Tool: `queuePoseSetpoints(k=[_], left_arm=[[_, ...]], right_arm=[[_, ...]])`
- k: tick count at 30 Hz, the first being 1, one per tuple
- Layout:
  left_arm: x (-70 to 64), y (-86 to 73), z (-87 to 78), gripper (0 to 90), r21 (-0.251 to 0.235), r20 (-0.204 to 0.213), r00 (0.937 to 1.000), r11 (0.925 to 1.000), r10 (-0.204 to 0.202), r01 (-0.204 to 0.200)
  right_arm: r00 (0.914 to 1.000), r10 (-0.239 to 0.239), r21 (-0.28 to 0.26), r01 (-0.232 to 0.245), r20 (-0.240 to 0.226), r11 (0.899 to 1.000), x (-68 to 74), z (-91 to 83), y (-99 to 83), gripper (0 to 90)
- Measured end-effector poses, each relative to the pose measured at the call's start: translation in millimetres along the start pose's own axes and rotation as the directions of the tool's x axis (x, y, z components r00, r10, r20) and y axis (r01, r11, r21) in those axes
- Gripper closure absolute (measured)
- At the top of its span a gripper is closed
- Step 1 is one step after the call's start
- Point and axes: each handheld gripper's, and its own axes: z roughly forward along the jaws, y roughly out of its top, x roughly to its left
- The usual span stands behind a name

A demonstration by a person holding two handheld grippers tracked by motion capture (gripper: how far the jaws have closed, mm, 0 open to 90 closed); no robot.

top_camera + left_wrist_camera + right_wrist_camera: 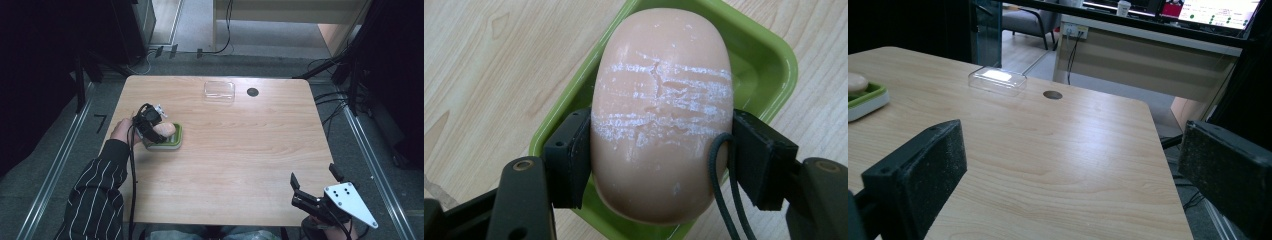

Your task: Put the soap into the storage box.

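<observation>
A pale pink oval bar of soap (pixel 661 115) with white scratch marks lies in a green soap dish (pixel 769 55) on the wooden table. My left gripper (pixel 659 160) is shut on the soap, one black pad against each side. From above, the same gripper (pixel 150 125) sits over the green dish (pixel 172 142) at the table's left, the soap (pixel 167 130) poking out. My right gripper (pixel 316 181) hangs open at the table's front right corner with nothing between its pads (pixel 923 170). The dish (pixel 865 100) shows far left in the right gripper view.
A clear plastic lid or box (pixel 219 90) lies near the far edge, with a dark round cable hole (pixel 252 92) beside it. They appear as the clear box (pixel 997 79) and hole (pixel 1052 94) in the right gripper view. A desk stands beyond the table.
</observation>
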Motion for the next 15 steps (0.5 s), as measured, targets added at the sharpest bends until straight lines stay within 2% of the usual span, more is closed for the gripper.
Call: queuePoseSetpoints(k=[6, 8, 15], left_arm=[[0.4, -0.4, 2.2, 32.9, 0.004, 0.007, 0.9999, 1.0000, -0.008, 0.008], [0.9, -1.1, 3.1, 32.8, -0.006, 0.009, 0.9993, 0.9994, -0.035, 0.035], [3.7, -3.1, 4.0, 32.4, -0.017, 0.026, 0.9980, 0.9982, -0.057, 0.058]], right_arm=[[1.0000, -0.002, -0.001, 0.002, -0.001, 1.000, 0.1, 0.1, 0.0, 0.0], [1.0000, -0.001, -0.001, 0.001, -0.001, 1.000, 0.1, 0.1, 0.0, 0.0], [1.0000, -0.001, -0.001, 0.001, -0.001, 1.000, 0.2, 0.1, 0.0, 0.0]])
